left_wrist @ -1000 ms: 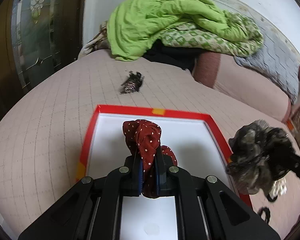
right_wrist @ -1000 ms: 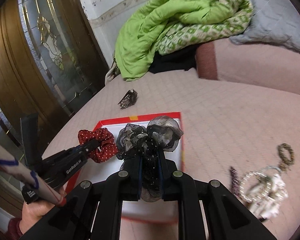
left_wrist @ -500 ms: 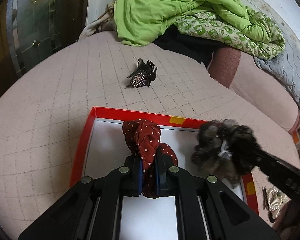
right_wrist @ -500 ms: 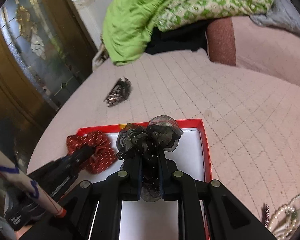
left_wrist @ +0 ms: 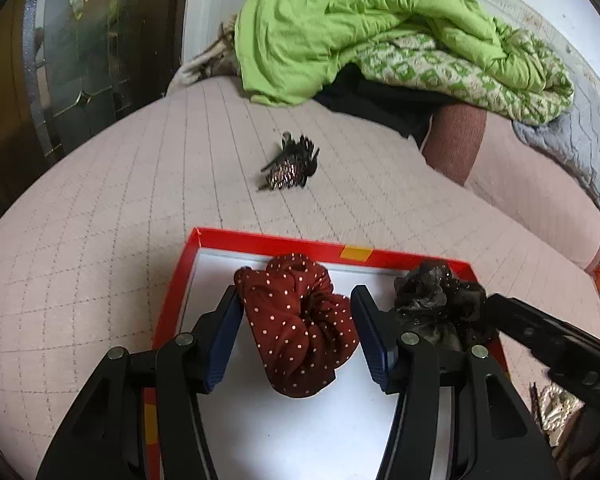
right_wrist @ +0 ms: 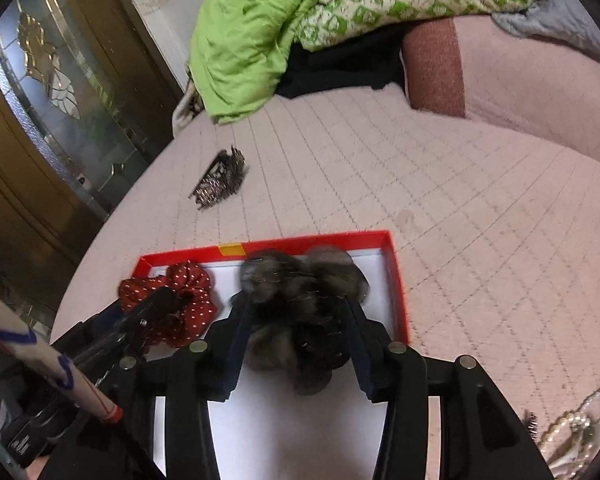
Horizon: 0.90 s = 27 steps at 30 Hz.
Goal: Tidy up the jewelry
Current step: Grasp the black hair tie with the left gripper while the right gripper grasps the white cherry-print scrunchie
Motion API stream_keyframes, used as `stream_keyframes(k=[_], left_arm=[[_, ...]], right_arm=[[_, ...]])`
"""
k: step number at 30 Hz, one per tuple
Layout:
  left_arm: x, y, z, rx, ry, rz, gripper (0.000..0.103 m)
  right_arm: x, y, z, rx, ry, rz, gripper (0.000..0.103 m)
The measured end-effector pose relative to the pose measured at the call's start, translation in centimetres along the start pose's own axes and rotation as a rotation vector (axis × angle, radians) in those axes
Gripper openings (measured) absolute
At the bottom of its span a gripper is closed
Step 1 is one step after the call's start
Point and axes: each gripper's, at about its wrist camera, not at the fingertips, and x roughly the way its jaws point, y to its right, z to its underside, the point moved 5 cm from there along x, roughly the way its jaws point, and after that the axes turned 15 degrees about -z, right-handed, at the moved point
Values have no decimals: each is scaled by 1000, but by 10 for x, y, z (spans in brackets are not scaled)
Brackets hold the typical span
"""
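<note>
The red box (left_wrist: 260, 242) with its white floor lay on the pink quilted bed (left_wrist: 120, 208), its far rim facing a wide bare stretch of cover. On that stretch, well apart from the box, sat only a dark hair claw (left_wrist: 290, 166). Beyond it a green blanket (left_wrist: 340, 20) was heaped against the wall, and a glass-panelled door (right_wrist: 52, 92) stood past the bed's left edge. A tangle of pearl beads (right_wrist: 572, 432) lay on the cover to the right of the box, near the bed's near edge.

The left gripper (left_wrist: 298, 320) hung over the left half of the box. Its jaws had just been opening and stood about half apart, with the red dotted scrunchie (left_wrist: 300, 320) lying on the box floor between them. The left pad sat against the cloth's edge without squeezing it; the right pad stood just clear.

The right gripper (right_wrist: 296, 316) hung over the right half. Its jaws had likewise just been opening, to about half. The dark gauzy scrunchie (right_wrist: 300, 308), blurred in the right wrist view, sat loose between them inside the box, close to the far right corner. The two scrunchies lay side by side, just apart
</note>
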Motion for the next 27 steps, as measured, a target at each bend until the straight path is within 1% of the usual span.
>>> stream_keyframes(k=[4,5,7,9,12,15,18,20,22,24,25,26,27], left_arm=[[-12,-2,-3,-13,48,-13,54],[-15,-1,-3,-10,57,-15,54],[-26,1,-4,-15,89,-3,54],[-37,4,-3,-14,117,11,54],[-56,17,0,5,158,34,54],[-73,38,7,41,176,79,54],[-90,67,21,106,187,128,55],[-99,89,32,150,180,173,54],[-105,108,43,183,156,219,54],[-113,128,58,226,123,276,54],[-118,137,67,253,104,302,54],[-124,148,79,290,77,341,54],[-130,158,92,320,50,385,54]], right_arm=[[-26,-5,-1,-4,35,-28,50],[-38,-4,-1,5,59,-38,50],[-55,-4,1,22,92,-66,50],[-76,0,11,23,102,-81,50],[-106,15,28,31,126,-61,50],[-142,38,46,70,183,-50,50],[-182,68,63,109,251,-2,50],[-210,92,75,139,297,47,50],[-227,112,79,164,320,85,50],[-246,139,87,230,344,115,50],[-251,147,89,255,348,106,50],[-255,158,93,296,351,82,50],[-257,163,96,314,354,75,50]])
